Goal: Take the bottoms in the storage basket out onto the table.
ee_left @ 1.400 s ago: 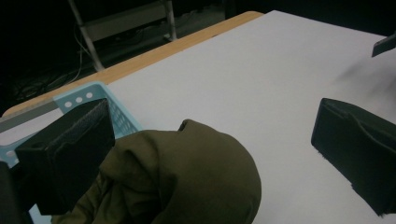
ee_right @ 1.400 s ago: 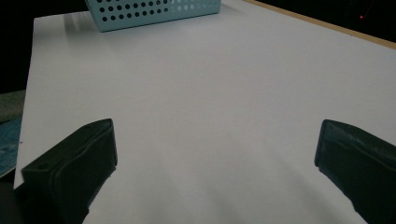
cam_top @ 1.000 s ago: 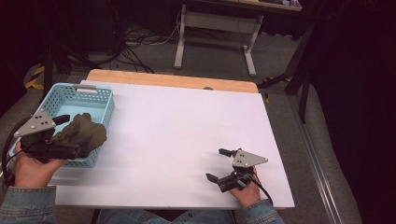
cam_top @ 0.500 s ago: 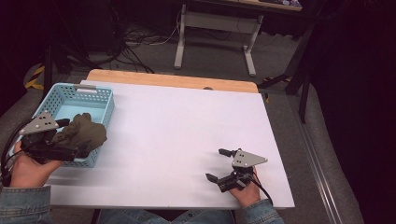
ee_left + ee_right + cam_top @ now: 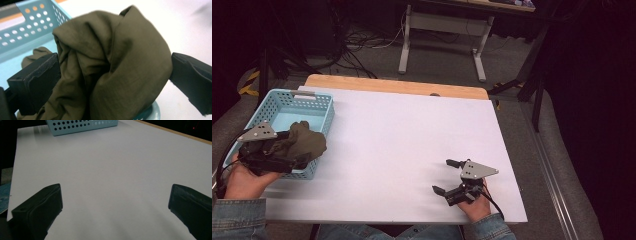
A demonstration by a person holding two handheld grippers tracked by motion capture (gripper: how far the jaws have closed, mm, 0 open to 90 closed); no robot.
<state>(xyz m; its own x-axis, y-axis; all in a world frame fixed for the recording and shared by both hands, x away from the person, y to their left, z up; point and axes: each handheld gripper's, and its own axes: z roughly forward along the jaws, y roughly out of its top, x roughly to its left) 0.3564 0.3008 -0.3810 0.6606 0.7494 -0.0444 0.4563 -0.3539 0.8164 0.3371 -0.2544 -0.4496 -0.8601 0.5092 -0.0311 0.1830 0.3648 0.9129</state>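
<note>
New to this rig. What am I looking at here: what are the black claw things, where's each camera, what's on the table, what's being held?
There is no robot: a person holds a two-jaw gripper in each hand. The high view looks down from above the person's side of the white table. The other two pictures come from cameras riding on each gripper, looking along its black jaws.

The left gripper has a bunched olive-green cloth between its jaws, over the near corner of a light blue perforated basket. Whether the jaws are pinching the cloth is hard to tell.

The right gripper rests at the near right of the table, jaws wide open with nothing between them.
</note>
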